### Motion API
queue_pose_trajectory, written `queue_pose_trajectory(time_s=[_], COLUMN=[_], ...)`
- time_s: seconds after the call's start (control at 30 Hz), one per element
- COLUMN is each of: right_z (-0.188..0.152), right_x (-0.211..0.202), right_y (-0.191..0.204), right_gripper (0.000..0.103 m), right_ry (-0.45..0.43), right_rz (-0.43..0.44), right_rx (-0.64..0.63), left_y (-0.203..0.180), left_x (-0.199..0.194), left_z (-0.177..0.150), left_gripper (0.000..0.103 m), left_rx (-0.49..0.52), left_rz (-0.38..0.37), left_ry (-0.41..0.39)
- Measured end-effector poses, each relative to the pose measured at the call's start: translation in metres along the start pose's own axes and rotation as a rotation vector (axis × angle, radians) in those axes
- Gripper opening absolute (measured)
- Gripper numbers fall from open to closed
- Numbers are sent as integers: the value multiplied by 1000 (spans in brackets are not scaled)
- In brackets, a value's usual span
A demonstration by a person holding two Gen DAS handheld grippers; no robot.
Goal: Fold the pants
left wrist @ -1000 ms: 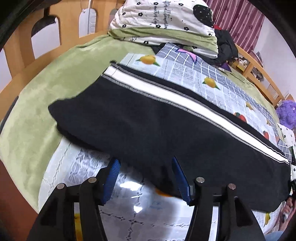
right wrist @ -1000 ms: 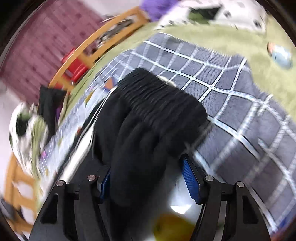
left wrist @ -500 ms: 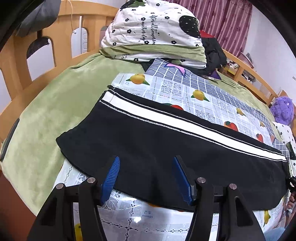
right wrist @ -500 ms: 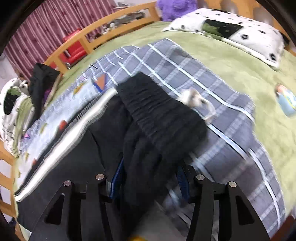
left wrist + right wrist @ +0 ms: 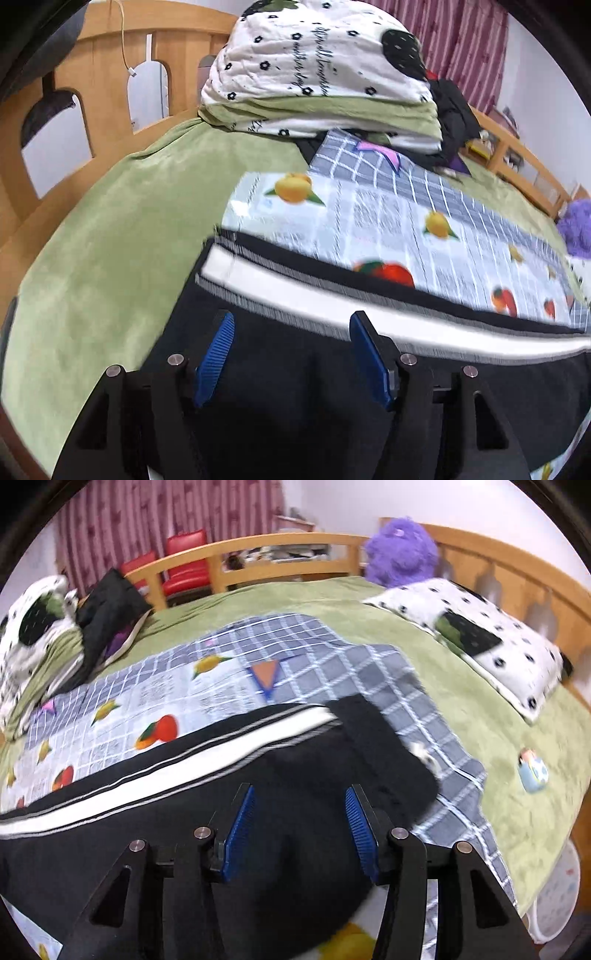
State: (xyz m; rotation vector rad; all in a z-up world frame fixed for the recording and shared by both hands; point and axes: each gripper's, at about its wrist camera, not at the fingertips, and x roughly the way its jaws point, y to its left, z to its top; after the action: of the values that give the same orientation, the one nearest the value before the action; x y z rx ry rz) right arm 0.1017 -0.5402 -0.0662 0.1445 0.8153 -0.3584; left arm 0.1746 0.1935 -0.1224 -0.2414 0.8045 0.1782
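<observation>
Here the pants (image 5: 155, 812) run past both frames' edges, blurred.

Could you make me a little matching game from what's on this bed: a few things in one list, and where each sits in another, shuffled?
Things:
1. pants
2. purple plush toy
3. spotted pillow
4. red chairs

Places:
A. behind the far wooden bed rail, in front of the curtain
B. on the green cover, at the right side of the bed
C. spread flat on the fruit-print cloth, under both open claws
D. in the far corner of the bed, against the wooden rail

Pairs: 1-C, 2-D, 3-B, 4-A
</observation>
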Motion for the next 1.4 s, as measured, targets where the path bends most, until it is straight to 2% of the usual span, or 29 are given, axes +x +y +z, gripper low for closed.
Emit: queue_pose_trajectory(time_s=[0.17,0.3,0.4,0.5,0.63,0.73,0.8,0.9,0.93,1.0,1.1,1.23,1.33,1.4], right_z=[1,-1,-2,-6,-12,-14,-15,-16,-16,-15,-10,1,9,16], right_x=[15,32,42,46,49,50,50,50,50,48,45,44,49,57], right_y=[44,70,84,94,105,108,109,111,112,113,114,116,123,135], right_gripper=[51,51,51,51,51,51,51,51,51,51,51,51,52,54], right_ry=[25,54,70,75,92,96,97,103,102,97,78,51,40,34], right_rz=[0,-6,0,10,9,12,16,23,24,24,24,46,96,148], right_rx=[-62,-95,-94,-101,-119,-121,-116,-113,-115,-125,-142,-169,-242,-345], left_y=[21,35,44,50,57,51,51,53,54,58,63,69,65,63], left_x=[28,49,60,63,62,77,84,82,77,59,43,68,67,66], left_z=[23,32,34,35,37,38,37,36,37,37,38,28,27,28], left_gripper=[62,56,38,38,41,41,40,22,20,19,19,19,20,20], left_rx=[-21,-39,-59,-76,-93,-45,-38,-43,-40,-73,-70,-106,-93,-80], left_rz=[-8,-35,-48,-27,-34,-31,-8,-13,-22,-45,-19,15,26,36], left_ry=[-34,-12,7,-10,-27,38,53,41,28,-33,-87,6,-11,-12])
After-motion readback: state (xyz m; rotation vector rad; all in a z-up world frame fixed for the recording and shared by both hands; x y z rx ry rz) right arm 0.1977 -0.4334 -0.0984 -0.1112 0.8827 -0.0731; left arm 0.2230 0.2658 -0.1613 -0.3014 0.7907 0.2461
